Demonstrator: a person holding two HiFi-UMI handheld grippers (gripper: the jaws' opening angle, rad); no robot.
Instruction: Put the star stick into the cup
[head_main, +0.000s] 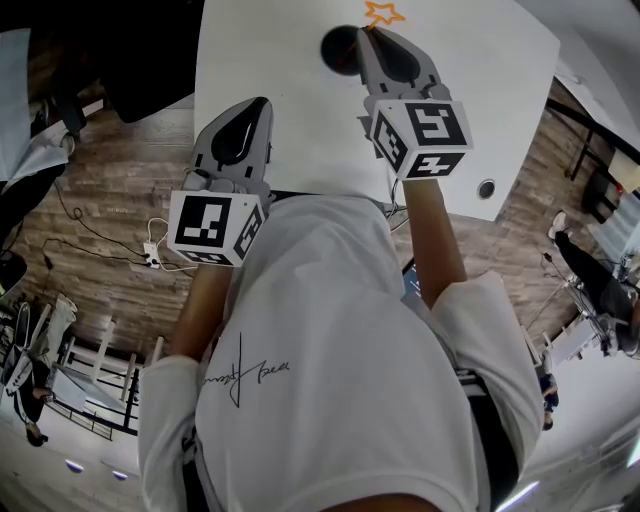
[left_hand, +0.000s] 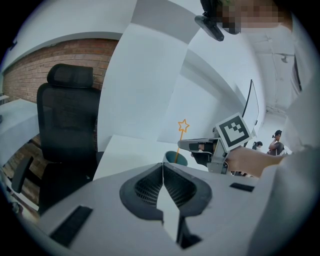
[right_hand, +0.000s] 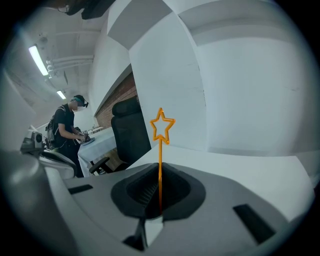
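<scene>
The orange star stick (right_hand: 161, 126) stands upright between the jaws of my right gripper (right_hand: 159, 170), which is shut on its stem. In the left gripper view the star stick (left_hand: 183, 126) rises from the teal cup (left_hand: 176, 158), its lower end inside the rim, with my right gripper (left_hand: 183, 145) holding it just above the cup. From the head view the dark cup (head_main: 338, 48) sits at the white table's far side, with the star stick (head_main: 383, 13) beside the tips of the right gripper (head_main: 366, 36). My left gripper (head_main: 262, 104) hangs shut and empty over the table's near edge, also shown as left gripper (left_hand: 163, 168).
The white table (head_main: 280, 60) has a round grommet (head_main: 486, 188) near its right front corner. A black office chair (left_hand: 67, 125) stands at the table's left end, seen too as chair (right_hand: 130, 131). A person (right_hand: 67, 131) works at another table in the background. Cables (head_main: 150, 255) lie on the wooden floor.
</scene>
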